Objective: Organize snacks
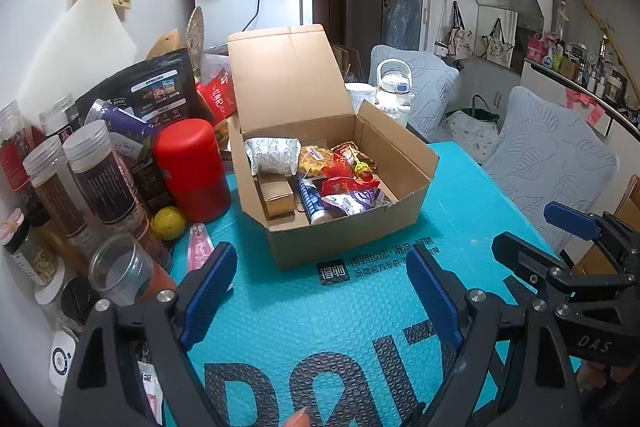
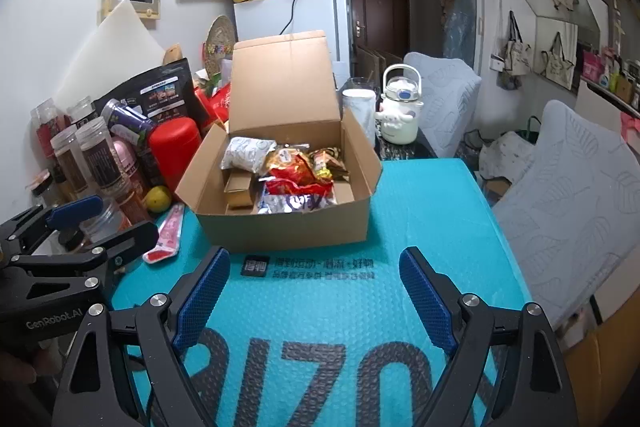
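An open cardboard box stands on the teal bubble mailer, lid up. Inside lie several wrapped snacks: a white packet, red wrappers, a purple one and a small brown carton. A pink packet lies left of the box. My left gripper is open and empty, in front of the box. My right gripper is open and empty too; it also shows at the right of the left wrist view.
Several clear jars, a red canister, a dark pouch and a yellow fruit crowd the left. A white kettle bottle and cushioned chairs stand behind and right.
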`<move>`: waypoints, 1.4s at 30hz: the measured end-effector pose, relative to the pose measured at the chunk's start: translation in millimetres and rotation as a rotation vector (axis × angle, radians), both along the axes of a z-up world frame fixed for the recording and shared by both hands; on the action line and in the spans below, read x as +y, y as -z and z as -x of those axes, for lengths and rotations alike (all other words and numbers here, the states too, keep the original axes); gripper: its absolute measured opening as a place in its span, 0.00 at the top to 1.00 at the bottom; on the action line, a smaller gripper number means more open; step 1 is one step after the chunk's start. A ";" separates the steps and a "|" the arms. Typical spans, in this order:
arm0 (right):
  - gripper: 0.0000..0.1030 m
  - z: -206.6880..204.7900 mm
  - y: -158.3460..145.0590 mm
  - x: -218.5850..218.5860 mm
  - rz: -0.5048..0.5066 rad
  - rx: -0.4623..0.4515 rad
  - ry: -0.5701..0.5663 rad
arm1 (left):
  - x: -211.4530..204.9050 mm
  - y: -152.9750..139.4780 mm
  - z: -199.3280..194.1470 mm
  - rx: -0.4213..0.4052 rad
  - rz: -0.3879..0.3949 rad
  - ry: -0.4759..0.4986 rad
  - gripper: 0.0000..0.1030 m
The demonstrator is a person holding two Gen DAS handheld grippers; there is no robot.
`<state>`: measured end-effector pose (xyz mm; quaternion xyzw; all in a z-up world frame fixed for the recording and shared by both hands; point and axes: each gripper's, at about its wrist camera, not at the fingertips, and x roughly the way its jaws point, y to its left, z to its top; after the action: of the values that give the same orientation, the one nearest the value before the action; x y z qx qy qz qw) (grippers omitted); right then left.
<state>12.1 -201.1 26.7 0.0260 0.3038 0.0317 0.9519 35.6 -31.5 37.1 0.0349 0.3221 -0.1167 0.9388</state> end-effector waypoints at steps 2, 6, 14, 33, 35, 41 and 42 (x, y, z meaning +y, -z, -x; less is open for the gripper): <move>0.15 0.3 0.0 -0.2 0.001 -0.002 0.001 | -1.1 -0.3 0.9 -0.004 -0.010 -0.006 0.15; 0.15 -0.2 0.2 -0.6 0.000 -0.002 0.001 | -1.5 -0.9 0.4 -0.007 -0.016 -0.009 0.15; 0.15 -1.8 2.3 -1.4 -0.003 0.002 -0.014 | -2.9 -1.2 -2.7 -0.008 -0.033 -0.021 0.15; 0.15 1.9 -0.8 -6.4 -0.012 -0.018 -0.007 | -6.2 -5.4 -3.2 -0.013 -0.039 -0.025 0.15; 0.15 2.5 -0.5 -7.3 -0.014 -0.017 -0.005 | -7.6 -5.8 -2.9 -0.014 -0.041 -0.024 0.15; 0.15 4.4 -1.2 -11.0 -0.010 -0.019 -0.001 | -11.0 -7.9 -0.2 -0.020 -0.036 -0.010 0.15; 0.15 4.8 -1.9 -10.6 -0.009 -0.020 0.001 | -11.3 -8.1 0.1 -0.020 -0.036 -0.009 0.15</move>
<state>7.3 -211.8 28.6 0.0301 0.2940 0.0328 0.9548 35.5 -42.8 45.2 0.0516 0.3148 -0.1063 0.9418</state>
